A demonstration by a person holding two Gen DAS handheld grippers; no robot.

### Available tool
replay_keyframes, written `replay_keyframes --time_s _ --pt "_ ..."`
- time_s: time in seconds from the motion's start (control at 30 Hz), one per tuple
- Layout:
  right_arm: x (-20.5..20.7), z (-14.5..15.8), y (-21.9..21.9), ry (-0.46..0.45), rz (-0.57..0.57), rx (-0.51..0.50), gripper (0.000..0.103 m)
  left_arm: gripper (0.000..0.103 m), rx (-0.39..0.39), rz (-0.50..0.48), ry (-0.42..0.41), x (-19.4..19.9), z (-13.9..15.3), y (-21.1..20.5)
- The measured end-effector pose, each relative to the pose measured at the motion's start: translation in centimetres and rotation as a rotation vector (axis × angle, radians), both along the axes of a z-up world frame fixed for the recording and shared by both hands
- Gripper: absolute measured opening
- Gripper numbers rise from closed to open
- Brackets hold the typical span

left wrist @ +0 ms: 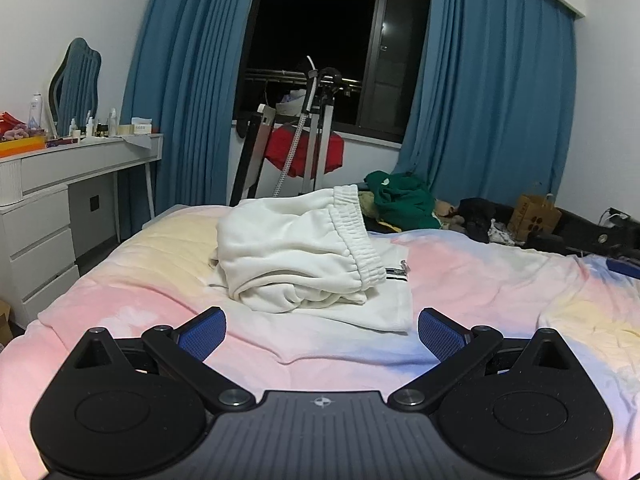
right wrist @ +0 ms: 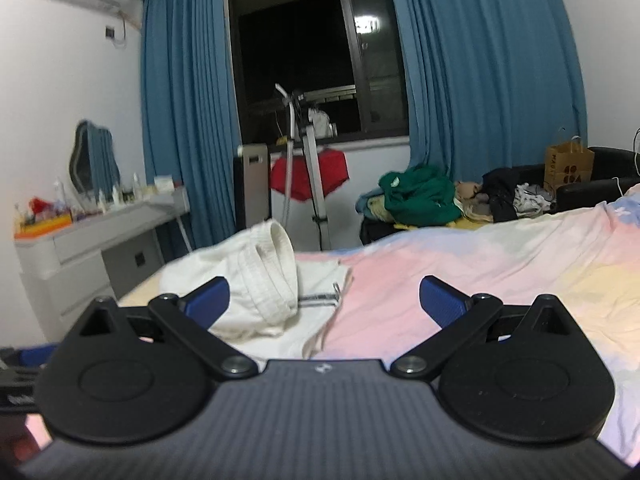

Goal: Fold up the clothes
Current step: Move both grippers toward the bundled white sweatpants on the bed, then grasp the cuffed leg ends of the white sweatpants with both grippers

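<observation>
A white pair of sweatpants (left wrist: 296, 252) lies bunched on the pastel bed cover (left wrist: 500, 280), its ribbed waistband up and to the right, on top of a flatter white layer. My left gripper (left wrist: 322, 334) is open and empty, just short of the pile's near edge. In the right wrist view the same white pants (right wrist: 264, 284) lie left of centre. My right gripper (right wrist: 324, 300) is open and empty, its left finger over the pile's near side.
A white dresser (left wrist: 60, 200) with bottles and a mirror stands left of the bed. A stand with a red cloth (left wrist: 304, 148) is by the window. A green garment (left wrist: 404, 200), dark clothes and a paper bag (left wrist: 536, 216) lie beyond the bed.
</observation>
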State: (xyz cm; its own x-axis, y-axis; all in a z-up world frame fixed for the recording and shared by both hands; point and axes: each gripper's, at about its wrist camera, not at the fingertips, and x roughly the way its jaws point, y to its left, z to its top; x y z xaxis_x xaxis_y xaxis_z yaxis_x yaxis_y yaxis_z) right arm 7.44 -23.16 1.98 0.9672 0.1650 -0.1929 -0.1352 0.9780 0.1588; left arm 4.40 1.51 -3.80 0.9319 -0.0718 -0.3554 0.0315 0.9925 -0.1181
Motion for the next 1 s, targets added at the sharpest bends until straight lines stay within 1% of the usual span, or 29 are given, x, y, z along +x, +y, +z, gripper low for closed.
replay_keyframes --time_s 0.13,0.23,0.33,0.4,0.47,0.53,0.6,0.7,0.77,0.83,0.93,1.0 --pt "-0.2 0.0 -0.1 -0.016 0.032 0.030 0.103 0.103 -0.003 0.025 -0.027 -0.3 0.2 0.1" --pt "-0.5 0.2 -0.6 -0.047 0.034 0.074 0.103 0.103 0.001 0.039 -0.033 -0.5 0.3 0.2" --pt "-0.7 0.4 -1.2 -0.085 0.045 0.130 0.103 0.103 0.006 0.044 -0.022 -0.3 0.3 0.3" --pt "-0.7 0.4 -1.4 -0.095 0.035 0.149 0.103 0.103 0.009 0.049 -0.008 0.1 0.4 0.3" --pt "-0.5 0.3 -1.5 -0.080 0.024 0.145 0.103 0.102 -0.007 0.053 0.015 1.6 0.6 0.3" --pt "-0.3 0.1 -1.6 -0.034 0.031 0.140 0.103 0.101 -0.024 0.056 0.038 3.1 0.9 0.3" --pt "-0.1 0.0 -1.8 0.010 0.035 0.157 0.103 0.100 -0.040 0.059 0.060 4.6 1.1 0.4" --pt "-0.5 0.1 -2.2 0.002 0.035 0.179 0.103 0.099 -0.056 0.063 0.090 7.0 1.5 0.2" --pt "-0.4 -0.1 -2.5 -0.005 0.047 0.195 0.103 0.099 -0.034 0.062 0.083 9.6 1.8 -0.8" --pt "0.0 -0.8 -2.8 0.005 0.021 0.201 0.103 0.099 -0.045 0.053 0.072 12.3 1.8 -1.7" --pt "1.1 -2.2 -3.4 0.030 -0.014 0.204 0.103 0.099 -0.046 0.046 0.100 17.0 1.3 -3.4" --pt "1.9 -2.9 -3.8 0.044 -0.028 0.215 0.103 0.097 -0.062 0.059 0.120 19.9 0.5 -4.1"
